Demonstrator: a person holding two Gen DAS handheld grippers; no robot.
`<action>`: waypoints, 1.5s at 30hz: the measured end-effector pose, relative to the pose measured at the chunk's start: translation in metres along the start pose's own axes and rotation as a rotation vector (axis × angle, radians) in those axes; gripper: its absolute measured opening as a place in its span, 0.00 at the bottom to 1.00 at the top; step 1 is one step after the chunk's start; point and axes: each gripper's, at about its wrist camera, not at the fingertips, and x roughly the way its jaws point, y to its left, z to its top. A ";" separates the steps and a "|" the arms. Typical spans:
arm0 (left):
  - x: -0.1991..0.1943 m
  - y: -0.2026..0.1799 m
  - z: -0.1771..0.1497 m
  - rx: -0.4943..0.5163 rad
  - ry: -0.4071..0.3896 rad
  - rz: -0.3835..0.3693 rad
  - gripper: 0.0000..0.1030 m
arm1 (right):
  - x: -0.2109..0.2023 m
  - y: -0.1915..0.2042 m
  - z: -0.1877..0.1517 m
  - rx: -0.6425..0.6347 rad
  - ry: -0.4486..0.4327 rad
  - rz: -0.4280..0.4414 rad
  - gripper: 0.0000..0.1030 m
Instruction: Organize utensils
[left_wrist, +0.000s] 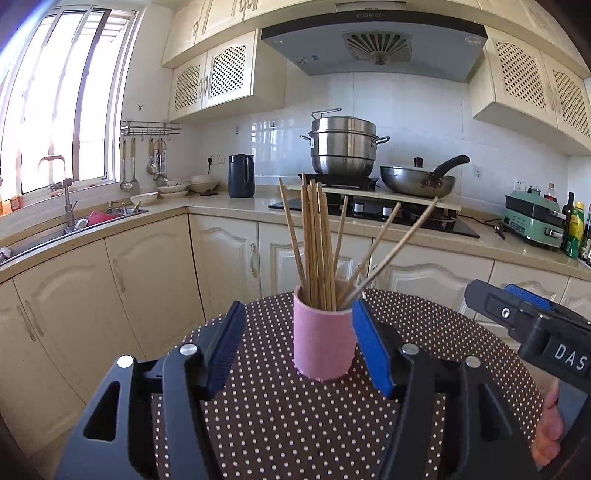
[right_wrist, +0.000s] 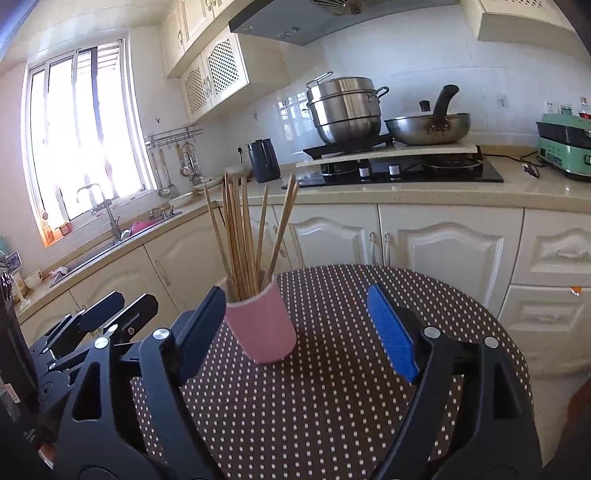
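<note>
On the dotted surface (left_wrist: 295, 424), a pink cup (left_wrist: 322, 339) is standing upright, holding wooden chopsticks (left_wrist: 316, 243). Left gripper (left_wrist: 297, 347) is straddling the cup, jaws open, right pad near the wall; right gripper (right_wrist: 295, 328) is gaping empty beside it. Risk: a sideways nudge is likely tipping the top-heavy cup, spilling the leaning sticks.
</note>
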 end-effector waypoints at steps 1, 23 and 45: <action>-0.002 0.000 -0.004 -0.002 0.003 -0.001 0.59 | -0.001 -0.001 -0.006 0.002 0.010 -0.003 0.78; -0.042 -0.007 -0.031 -0.006 -0.028 0.014 0.65 | -0.034 0.008 -0.044 -0.023 -0.001 -0.022 0.84; -0.045 -0.009 -0.030 -0.018 -0.019 0.007 0.70 | -0.036 0.004 -0.047 -0.018 0.027 -0.035 0.86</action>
